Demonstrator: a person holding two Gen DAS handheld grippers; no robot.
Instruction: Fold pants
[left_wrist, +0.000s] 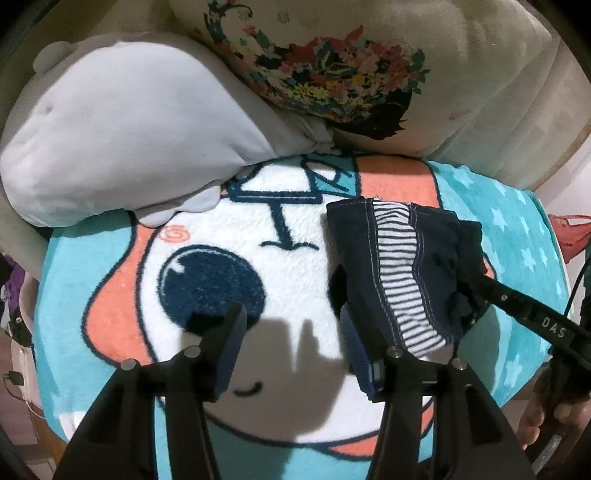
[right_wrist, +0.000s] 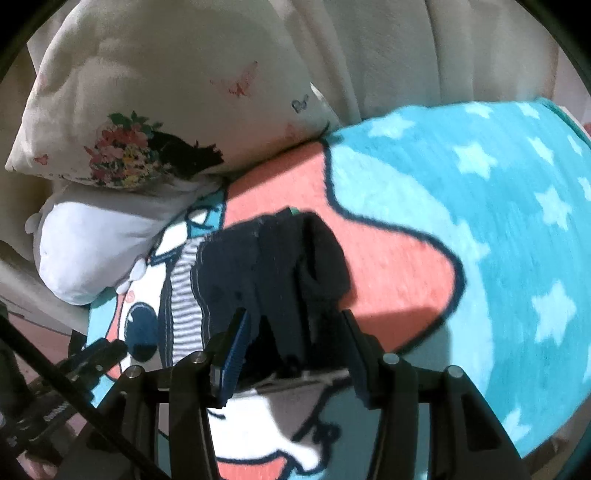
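Observation:
Small dark navy pants (left_wrist: 402, 266) with a blue-and-white striped side panel lie folded into a compact bundle on a cartoon blanket (left_wrist: 229, 236). My left gripper (left_wrist: 291, 325) is open just left of the bundle, its right finger against the fabric's near edge. My right gripper (right_wrist: 291, 328) is open with the bundle's (right_wrist: 280, 266) near end between its fingers. In the left wrist view the right gripper's black finger (left_wrist: 517, 299) reaches into the bundle's right side.
A white plush pillow (left_wrist: 122, 129) and a floral cushion (left_wrist: 332, 74) lie at the back against a cream sofa backrest (right_wrist: 406, 48). The teal, star-printed part of the blanket (right_wrist: 498, 203) spreads right.

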